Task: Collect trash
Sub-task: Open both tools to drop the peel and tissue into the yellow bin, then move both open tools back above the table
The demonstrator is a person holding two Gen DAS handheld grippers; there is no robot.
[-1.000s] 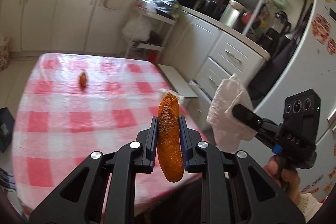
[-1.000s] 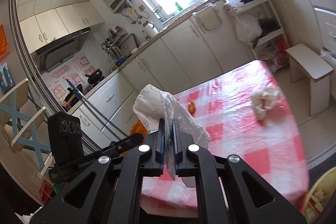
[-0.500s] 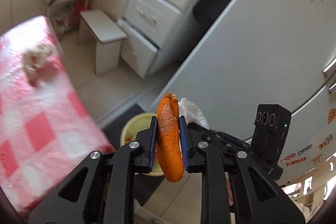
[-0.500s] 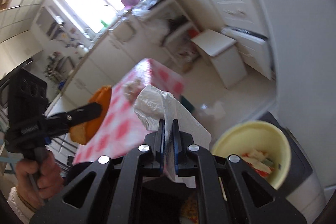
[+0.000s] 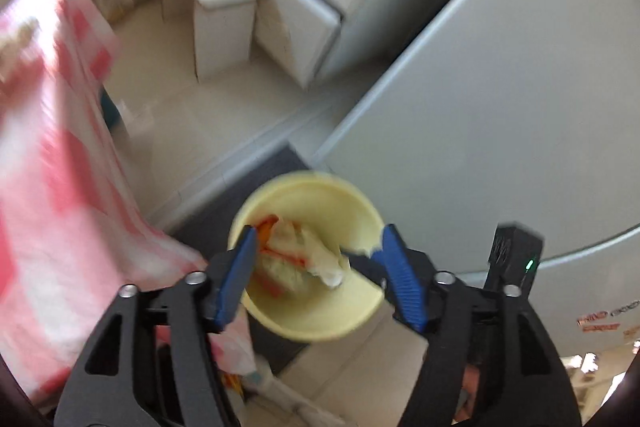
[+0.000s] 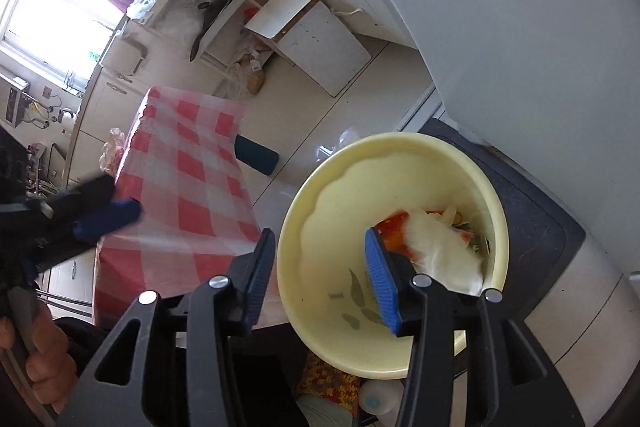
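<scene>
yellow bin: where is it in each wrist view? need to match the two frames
Left wrist: yellow bin sits lower centre, framed between the open jaws of the left gripper, blurred by motion.
Right wrist: it fills the lower right, with the right gripper open over its rim.
Shared landmark: the red-checked tablecloth, left of the bin in both views.

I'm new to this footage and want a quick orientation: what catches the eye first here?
The pale yellow bin on the floor, beside the red-checked tablecloth, dominates both views. White tissue and orange peel lie inside it. The left gripper and right gripper both hang open above it, holding nothing.
</scene>
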